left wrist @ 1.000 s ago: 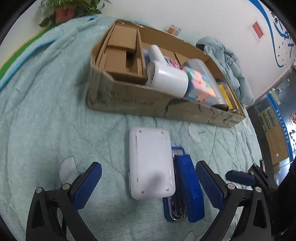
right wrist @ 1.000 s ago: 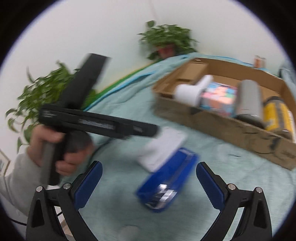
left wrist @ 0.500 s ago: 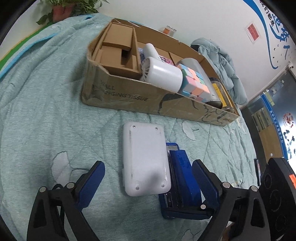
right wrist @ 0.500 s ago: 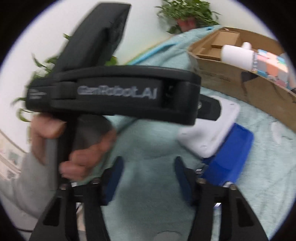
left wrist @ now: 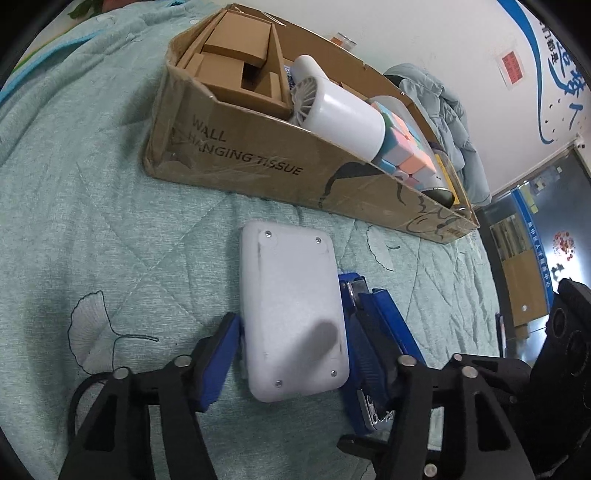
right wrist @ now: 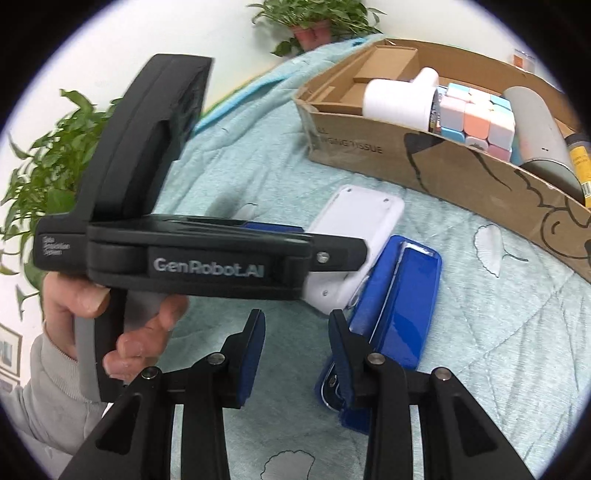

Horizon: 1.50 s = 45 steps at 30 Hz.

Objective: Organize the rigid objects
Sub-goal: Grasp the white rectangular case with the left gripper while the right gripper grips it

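Observation:
A flat white plastic device lies on the teal quilt, and my left gripper has its blue pads closed against both its long sides. A blue stapler lies right beside it on the right. In the right wrist view the white device and the stapler lie ahead. My right gripper is partly closed with nothing between its pads, just left of the stapler's near end. The left tool and the hand that holds it cross that view.
A long cardboard box stands behind, holding small cartons, a white fan, a pastel cube, a grey cylinder and a yellow can. Potted plants stand at the quilt's far edge. A folded jacket lies behind the box.
My left gripper moved forward and closed from wide open onto the white device. My right gripper narrowed from wide open to a small gap and shifted toward the stapler's near end.

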Motion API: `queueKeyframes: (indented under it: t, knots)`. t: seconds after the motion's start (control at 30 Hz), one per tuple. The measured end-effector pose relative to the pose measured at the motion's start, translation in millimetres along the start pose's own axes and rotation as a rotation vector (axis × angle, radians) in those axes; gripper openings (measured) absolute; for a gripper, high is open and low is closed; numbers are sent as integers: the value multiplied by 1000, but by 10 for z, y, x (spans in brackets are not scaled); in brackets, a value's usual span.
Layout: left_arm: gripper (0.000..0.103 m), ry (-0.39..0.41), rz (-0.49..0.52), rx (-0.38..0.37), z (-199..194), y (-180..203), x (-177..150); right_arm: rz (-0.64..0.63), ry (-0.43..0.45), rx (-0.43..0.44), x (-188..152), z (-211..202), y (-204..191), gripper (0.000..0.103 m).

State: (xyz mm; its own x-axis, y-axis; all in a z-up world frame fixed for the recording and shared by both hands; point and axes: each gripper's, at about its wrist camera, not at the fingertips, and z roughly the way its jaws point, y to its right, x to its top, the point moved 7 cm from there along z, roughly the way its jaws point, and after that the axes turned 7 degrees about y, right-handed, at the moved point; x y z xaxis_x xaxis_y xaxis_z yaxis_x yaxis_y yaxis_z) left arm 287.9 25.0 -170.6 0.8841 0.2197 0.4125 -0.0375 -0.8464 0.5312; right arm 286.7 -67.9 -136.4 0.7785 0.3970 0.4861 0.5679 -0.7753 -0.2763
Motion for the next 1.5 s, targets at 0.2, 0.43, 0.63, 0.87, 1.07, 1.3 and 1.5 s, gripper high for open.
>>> queueKeyframes:
  t: [0.2,0.43,0.63,0.87,1.07,1.3,1.5]
  knots:
    - [46,-8,-45,-58,-12,-103,23,16,-31,-74,81,207,48,46]
    - [40,-35,-50,-60,85,-104,38,29,-49,-151,239,360,61,66]
    - [28,-48,-54,-64,85,-178,103,47,-64,-212,256,487,143,73]
    - [28,-68,-38,-74,118,-150,107,62,-80,-206,303,624,151,91]
    - [29,-68,-29,-67,101,-131,64,42,-55,-218,269,674,73,91]
    - [24,-11,9,10,-44,-41,6,40,-1,-218,187,623,-92,75]
    - [15,27,19,33,-198,74,53,-30,73,-199,215,464,-322,49]
